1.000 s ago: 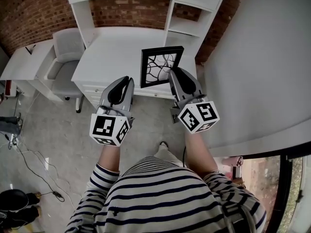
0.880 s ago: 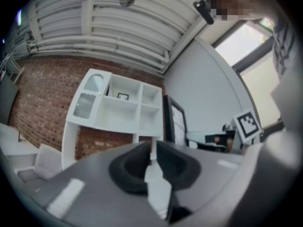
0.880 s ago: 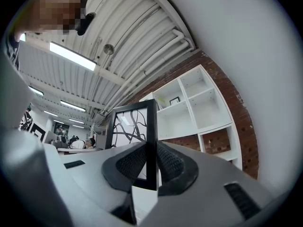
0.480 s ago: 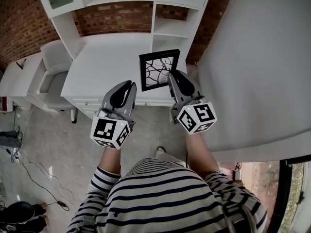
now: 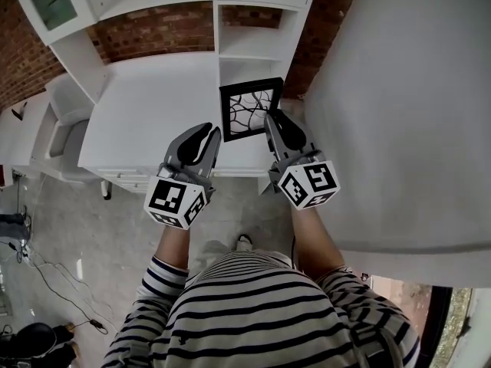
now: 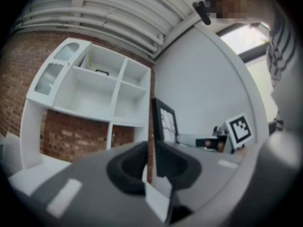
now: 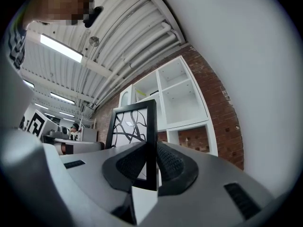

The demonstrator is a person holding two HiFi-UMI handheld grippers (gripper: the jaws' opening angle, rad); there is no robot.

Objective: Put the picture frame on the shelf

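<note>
Head view: the right gripper [image 5: 275, 121] is holding the picture frame [image 5: 251, 110] upright at centre, above the desk [image 5: 153, 106] and below the shelf [image 5: 253, 44].

Left gripper view: the left gripper [image 6: 149, 162] is closed on nothing, with the frame standing right of centre.

Right gripper view: the jaws are pinching the frame's black border. The frame is likely light, rigid and breakable, so edge grips suit it.

Brick wall [image 5: 153, 31], white desk [image 5: 146, 106]

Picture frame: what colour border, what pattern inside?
Picture frame: black border, black curving lines on white. Best in right gripper view.
</note>
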